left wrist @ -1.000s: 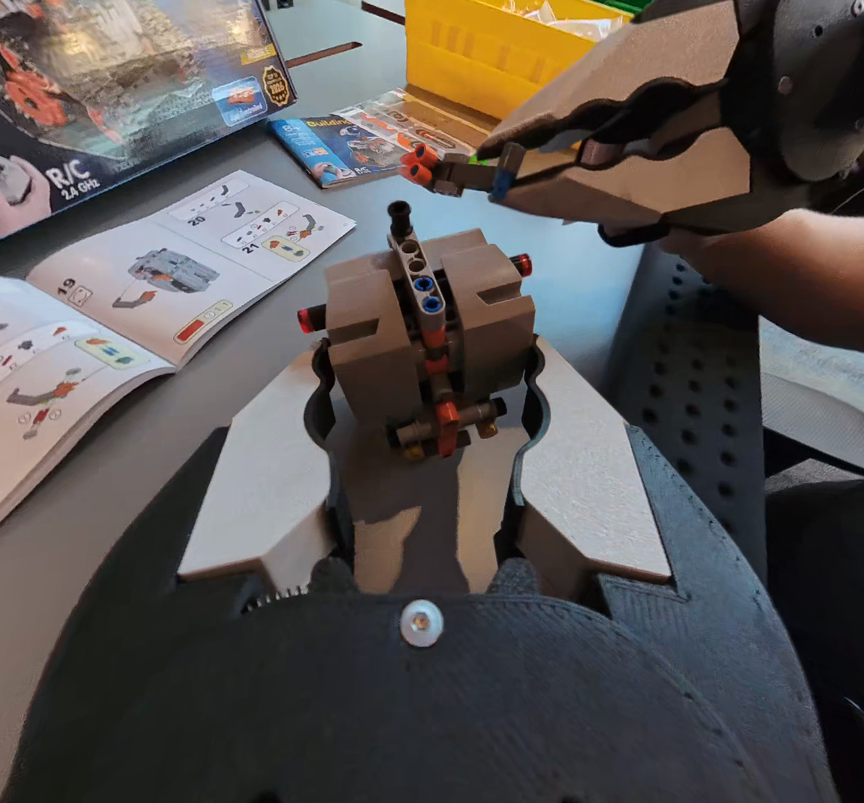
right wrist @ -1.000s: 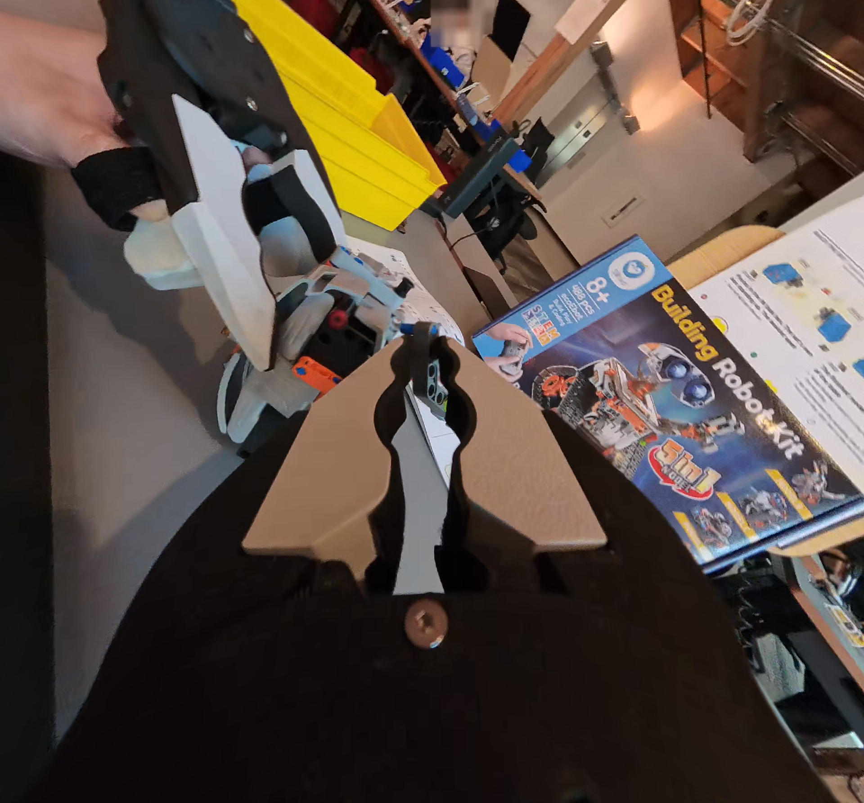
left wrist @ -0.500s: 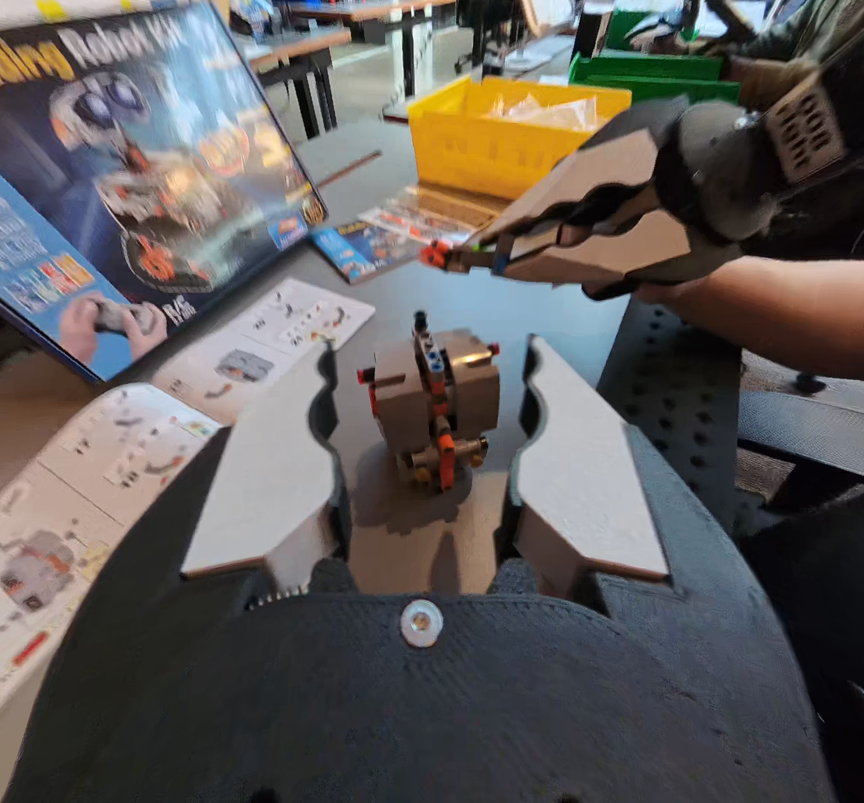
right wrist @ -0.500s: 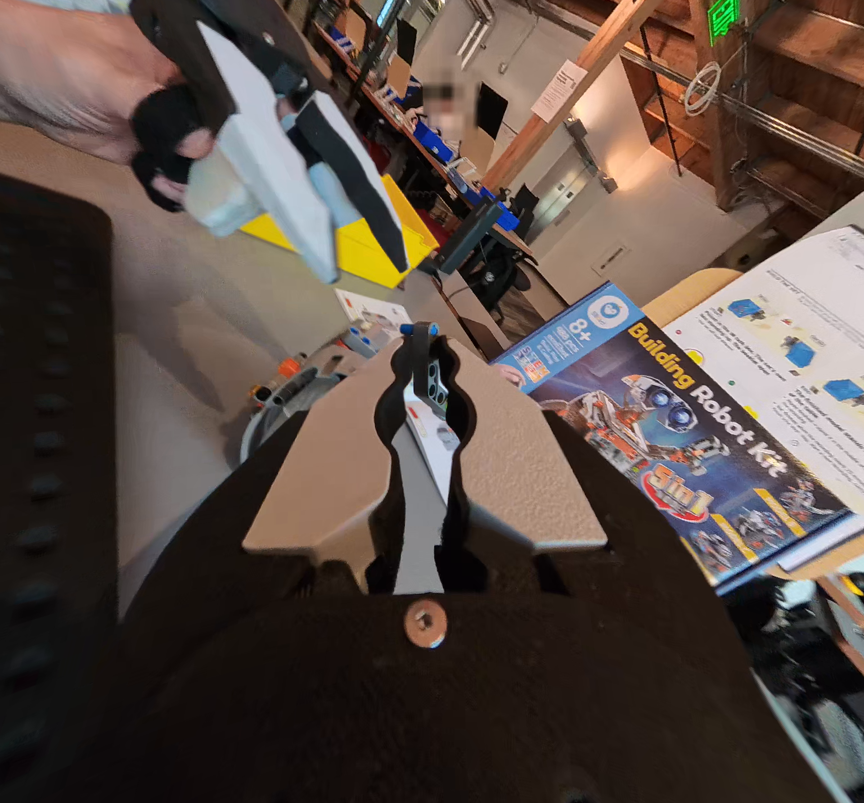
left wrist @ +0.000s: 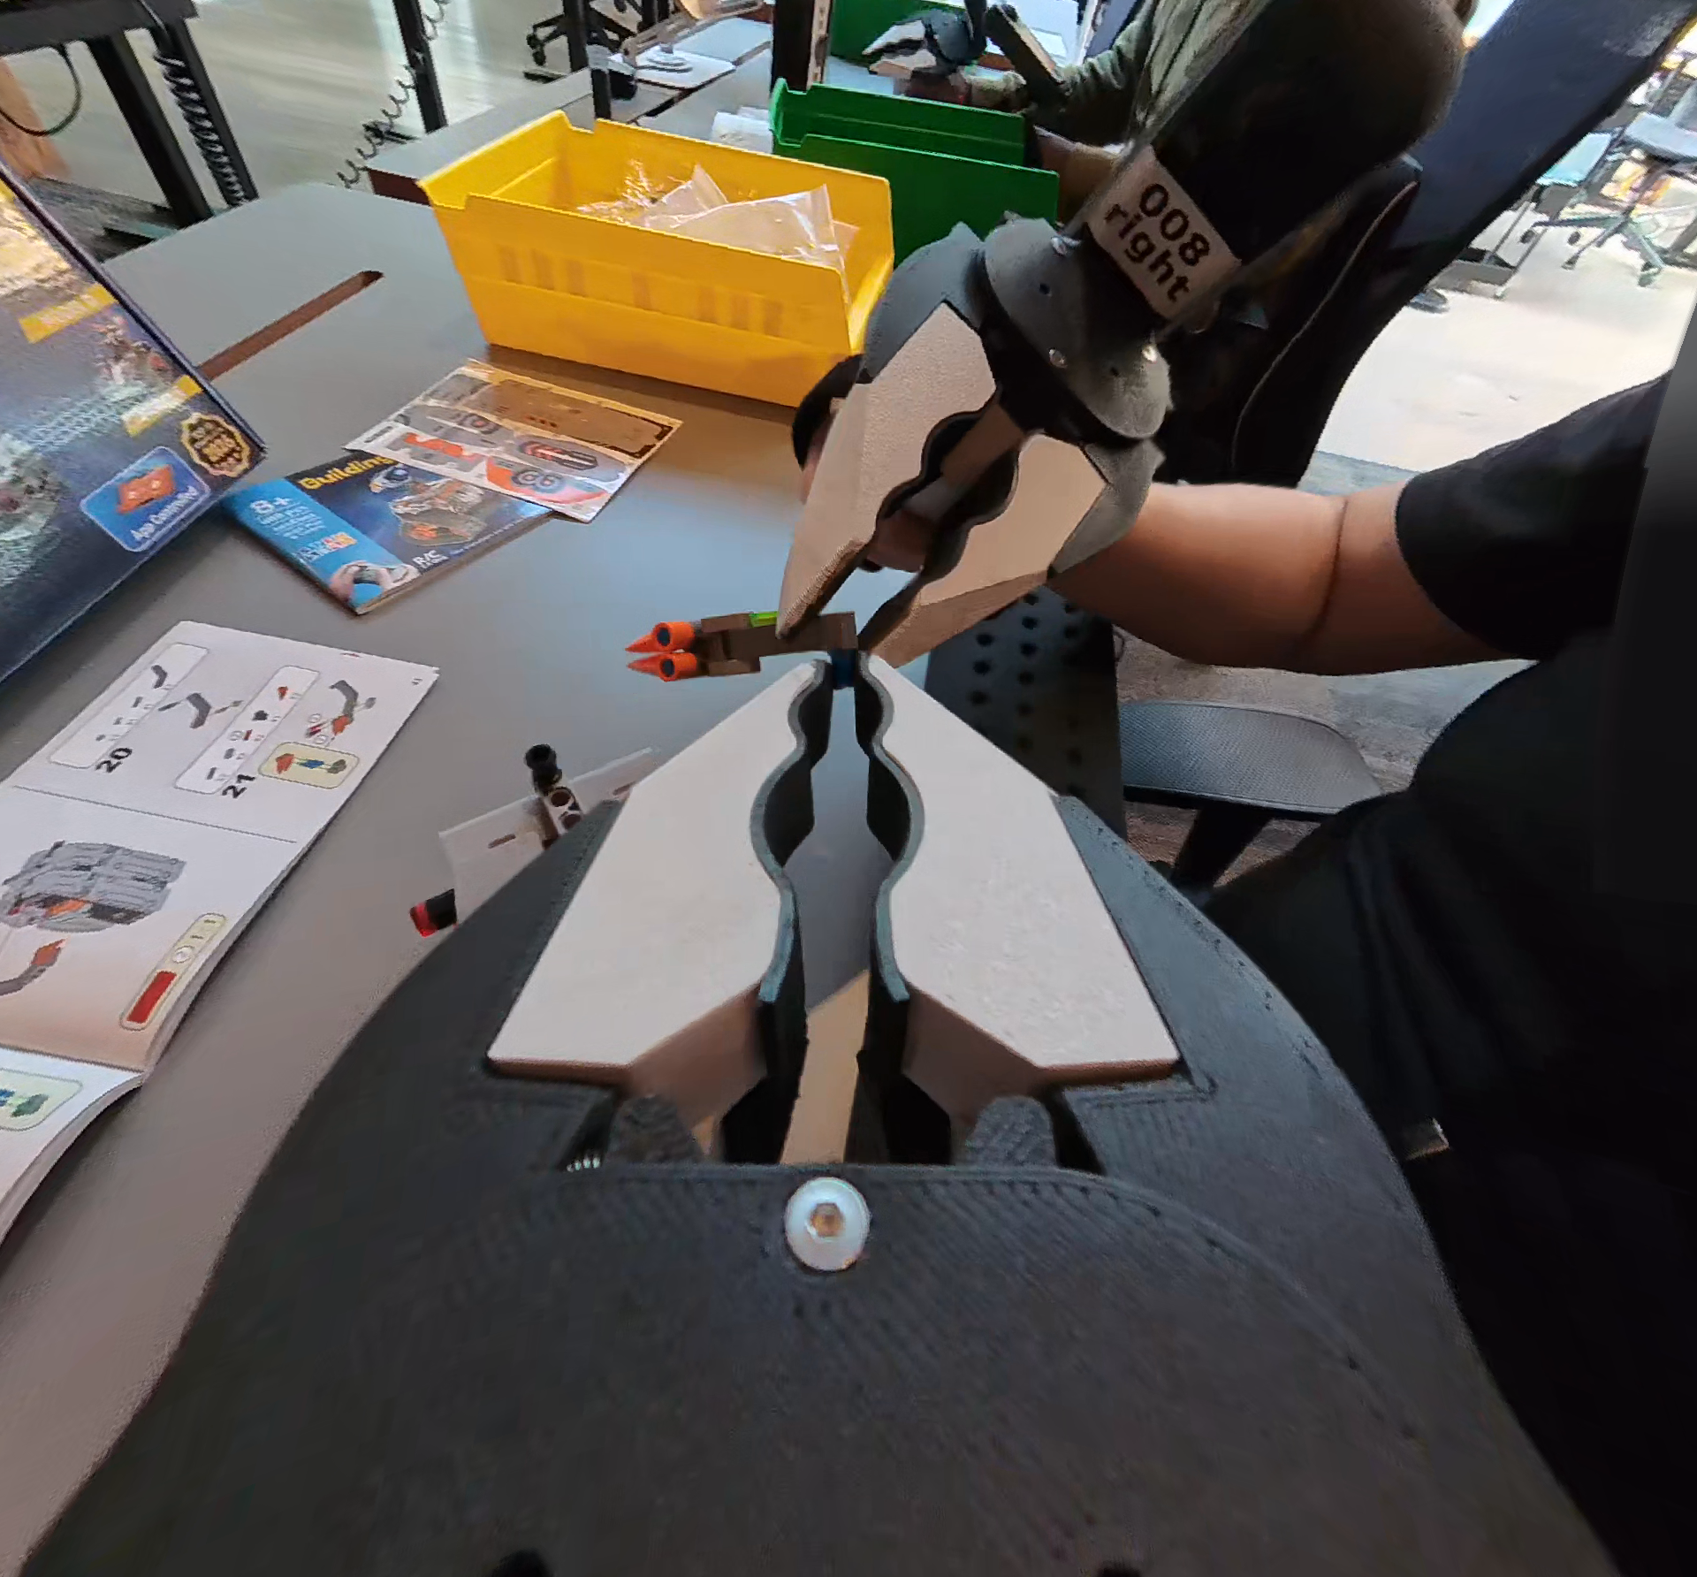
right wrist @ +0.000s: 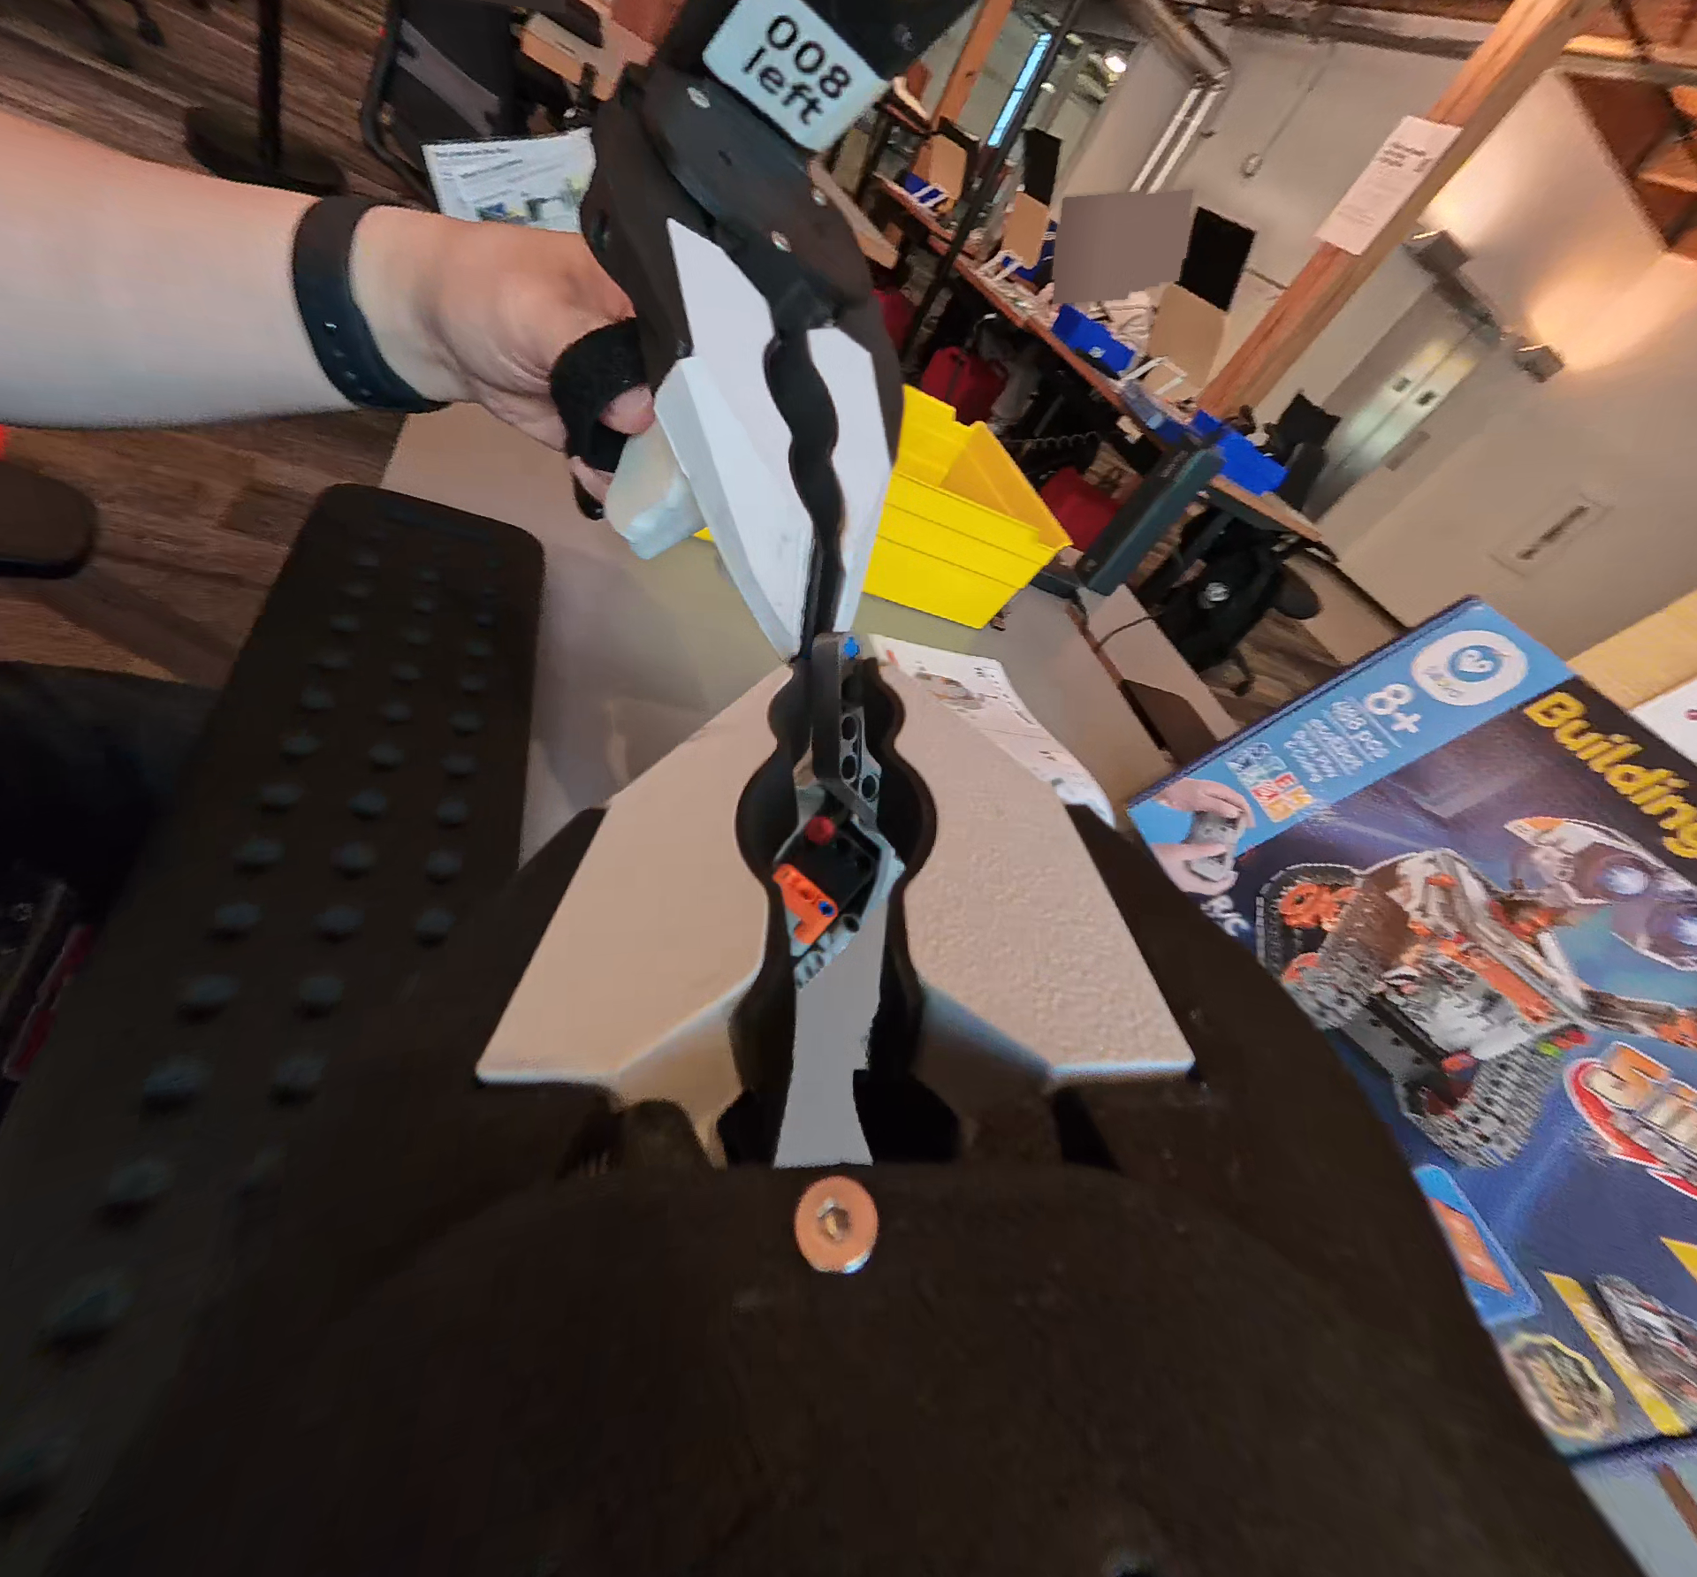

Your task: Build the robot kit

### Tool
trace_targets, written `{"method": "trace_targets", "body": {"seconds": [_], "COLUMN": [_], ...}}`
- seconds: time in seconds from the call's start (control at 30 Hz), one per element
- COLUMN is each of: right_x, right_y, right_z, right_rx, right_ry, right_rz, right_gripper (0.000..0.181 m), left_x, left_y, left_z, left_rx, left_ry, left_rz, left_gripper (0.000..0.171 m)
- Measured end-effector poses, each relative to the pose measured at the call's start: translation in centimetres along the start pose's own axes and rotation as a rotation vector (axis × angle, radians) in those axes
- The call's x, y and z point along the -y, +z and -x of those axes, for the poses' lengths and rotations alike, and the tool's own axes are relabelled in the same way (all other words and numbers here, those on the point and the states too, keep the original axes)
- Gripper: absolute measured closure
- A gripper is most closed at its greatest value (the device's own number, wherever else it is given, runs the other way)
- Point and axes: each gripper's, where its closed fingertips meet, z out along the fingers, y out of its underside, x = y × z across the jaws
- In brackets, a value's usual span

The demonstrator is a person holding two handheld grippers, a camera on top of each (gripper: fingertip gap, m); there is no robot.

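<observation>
My right gripper is shut on a small grey brick piece with two orange cone tips, seen side-on in the left wrist view. My left gripper is closed tip to tip against it, pinching a blue pin on that piece. In the right wrist view the left gripper comes down from above onto the blue pin. A grey brick model with red and black pins stands on the table, mostly hidden by my left gripper. It also shows between the right jaws.
An open instruction booklet, a leaflet and a large kit box lie on the dark table. A yellow bin with plastic bags and a green bin stand behind. A black perforated chair seat sits at the table's edge. Only a small space, under 4 cm, lies between the two pairs of fingers.
My left gripper let go of the grey model, rose off the table and closed on the blue pin. My right gripper tilted downward, bringing its small piece to the left fingertips.
</observation>
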Motion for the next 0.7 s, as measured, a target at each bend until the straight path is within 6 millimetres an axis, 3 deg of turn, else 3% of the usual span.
{"method": "trace_targets", "body": {"seconds": [0.1,0.33,0.7], "right_x": [0.3,0.7,0.7], "right_y": [-0.2,-1.2,-1.5], "right_z": [0.6,2.4,2.6], "right_rx": [0.090,0.443,0.514], "right_ry": [0.072,0.425,0.501], "right_rz": [-0.023,-0.023,0.071], "right_gripper": [0.171,0.172,0.173], "left_x": [-0.1,-0.8,-0.9], "left_y": [-0.1,0.0,0.2], "left_z": [-0.7,-2.1,-2.4], "left_rx": [-0.061,-0.130,-0.123], "left_ry": [-0.019,0.041,0.083], "left_rz": [0.007,0.069,0.086], "left_gripper": [0.169,0.169,0.169]}}
